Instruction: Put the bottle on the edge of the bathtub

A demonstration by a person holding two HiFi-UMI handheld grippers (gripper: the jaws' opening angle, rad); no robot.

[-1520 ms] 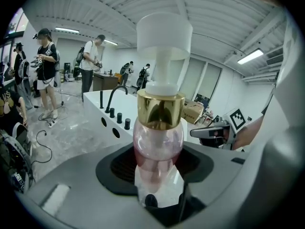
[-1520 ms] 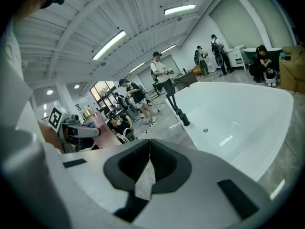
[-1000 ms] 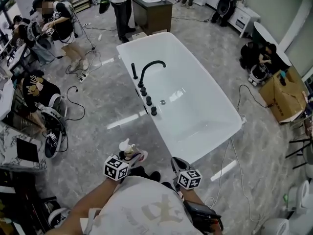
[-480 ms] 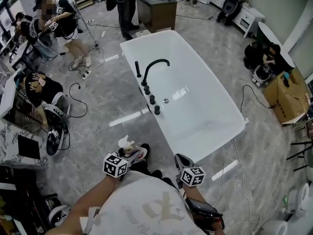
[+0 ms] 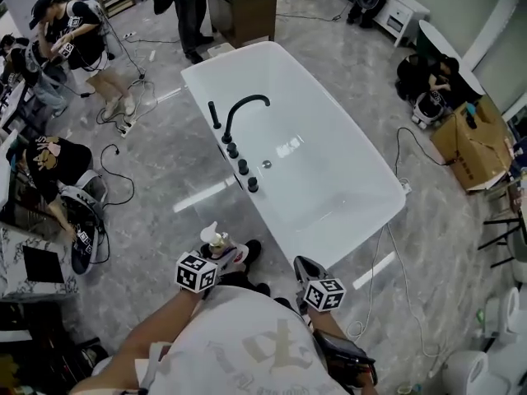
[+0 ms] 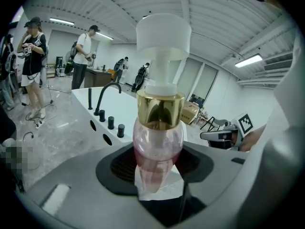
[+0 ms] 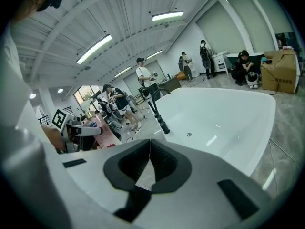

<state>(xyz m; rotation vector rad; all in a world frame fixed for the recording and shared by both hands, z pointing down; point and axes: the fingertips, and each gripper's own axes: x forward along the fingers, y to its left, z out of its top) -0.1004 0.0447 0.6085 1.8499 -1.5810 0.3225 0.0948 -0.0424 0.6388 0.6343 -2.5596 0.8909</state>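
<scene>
A pink bottle [image 5: 216, 243] with a gold collar and a white pump stands upright in my left gripper [image 5: 221, 253], low and left of the tub's near end. In the left gripper view the bottle [image 6: 158, 144] fills the gap and both pads press on its body. The white bathtub [image 5: 331, 256] stretches away ahead, with a black curved tap [image 5: 240, 109] and several black knobs on its left rim. My right gripper [image 5: 303, 267] hangs just short of the tub's near end. Its jaws [image 7: 149, 149] are shut with nothing between them.
People sit and stand along the left wall and beyond the tub's far end. Cables [image 5: 115, 167] trail over the grey floor at left, and another cable [image 5: 385, 257] runs beside the tub's right flank. A cardboard box [image 5: 469, 146] and a crouching person [image 5: 428, 76] are at right.
The head view has swung a little, so the tub sits slightly further left in the picture. Both grippers stay at the tub's near end, and the bottle stays in the left one.
</scene>
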